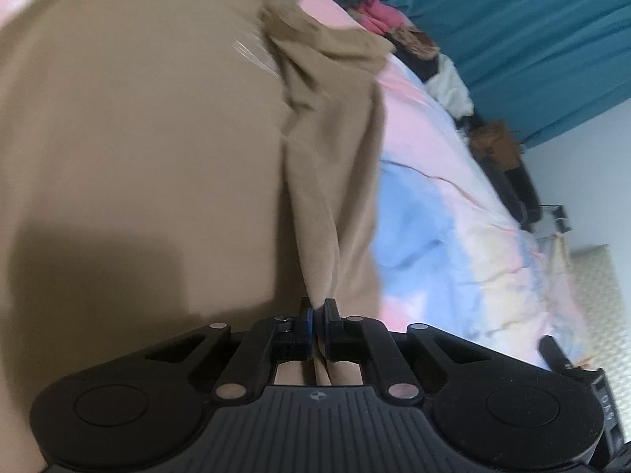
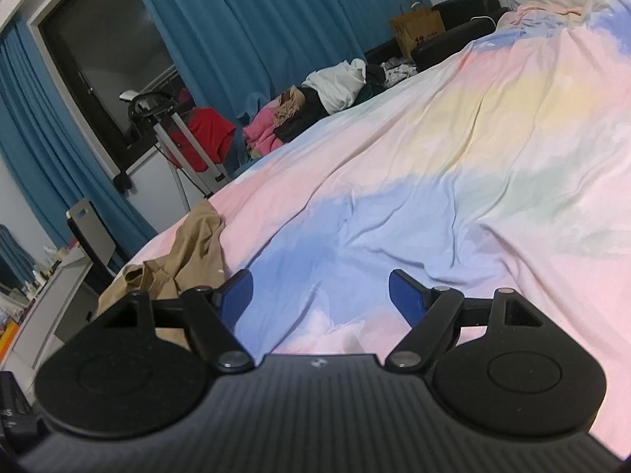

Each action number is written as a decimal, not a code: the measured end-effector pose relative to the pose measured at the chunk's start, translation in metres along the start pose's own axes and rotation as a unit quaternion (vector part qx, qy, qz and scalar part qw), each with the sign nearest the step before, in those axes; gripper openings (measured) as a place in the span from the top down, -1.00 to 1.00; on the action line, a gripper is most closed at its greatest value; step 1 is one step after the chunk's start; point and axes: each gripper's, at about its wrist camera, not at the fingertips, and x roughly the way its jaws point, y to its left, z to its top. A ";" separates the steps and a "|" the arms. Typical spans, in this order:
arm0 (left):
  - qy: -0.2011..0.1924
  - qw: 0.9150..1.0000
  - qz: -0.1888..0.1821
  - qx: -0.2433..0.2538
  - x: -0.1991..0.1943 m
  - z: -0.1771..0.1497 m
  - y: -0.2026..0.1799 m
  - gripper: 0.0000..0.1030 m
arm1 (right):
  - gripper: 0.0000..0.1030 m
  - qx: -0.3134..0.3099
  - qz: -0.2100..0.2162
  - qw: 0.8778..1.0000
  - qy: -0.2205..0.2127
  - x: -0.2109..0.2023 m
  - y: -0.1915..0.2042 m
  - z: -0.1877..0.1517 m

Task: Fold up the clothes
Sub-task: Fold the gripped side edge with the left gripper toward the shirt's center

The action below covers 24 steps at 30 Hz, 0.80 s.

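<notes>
Now the left gripper [image 1: 318,311] pinches a fold of the soft, limp tan cotton garment [image 1: 138,138] lying on the pastel bed cover [image 2: 434,165]; the right gripper [image 2: 320,287] hangs open, empty; edges grip best.

Teal curtains [image 2: 276,19], paper bag [image 2: 418,29], pastel bedspread [image 2: 493,138].

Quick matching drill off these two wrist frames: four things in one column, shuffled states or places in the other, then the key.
1. left gripper
2. right gripper
3. tan garment
4. paper bag

a. jaws wide apart, nothing between them
b. stands on the floor past the bed's far side
c. spread on the bedsheet, one fold pinched
d. jaws closed on a fold of cloth

Pairs: 1-d, 2-a, 3-c, 4-b
</notes>
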 end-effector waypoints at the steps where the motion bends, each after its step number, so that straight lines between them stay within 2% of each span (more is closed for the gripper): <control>1: 0.003 1.000 0.001 0.003 0.000 0.004 0.008 0.89 | -0.52 -0.005 0.000 1.000 0.002 0.001 0.002 -0.001; 4: 0.000 1.000 0.009 0.010 0.003 0.007 0.026 0.89 | -0.52 -0.019 -0.002 1.000 0.007 0.002 0.008 -0.003; 7: -0.007 1.000 -0.007 0.005 0.002 0.005 0.031 0.86 | -0.52 -0.029 -0.006 1.000 0.009 0.002 0.013 -0.006; 10: -0.031 0.999 0.007 0.033 -0.013 -0.002 0.019 0.64 | -0.52 -0.034 -0.007 0.999 0.010 0.002 0.016 -0.007; 12: -0.036 0.997 -0.002 0.066 -0.024 -0.016 0.004 0.60 | -0.52 -0.037 -0.007 0.999 0.010 0.002 0.018 -0.007; 14: -0.039 0.994 -0.012 0.099 -0.035 -0.031 -0.012 0.35 | -0.51 -0.042 -0.005 0.999 0.010 0.002 0.020 -0.007; 16: -0.043 0.990 -0.023 0.133 -0.046 -0.046 -0.028 0.13 | -0.51 -0.043 -0.002 0.999 0.009 0.000 0.020 -0.006; 17: -0.044 0.987 -0.028 0.154 -0.046 -0.052 -0.037 0.08 | -0.51 -0.041 0.002 0.999 0.008 -0.002 0.020 -0.005; 22: -0.032 0.964 -0.034 0.262 -0.030 -0.087 -0.078 -0.01 | -0.51 -0.032 0.027 0.999 -0.010 -0.020 0.017 0.000; 24: -0.023 0.960 -0.039 0.276 -0.019 -0.096 -0.084 -0.04 | -0.51 -0.035 0.032 0.999 -0.017 -0.026 0.017 0.002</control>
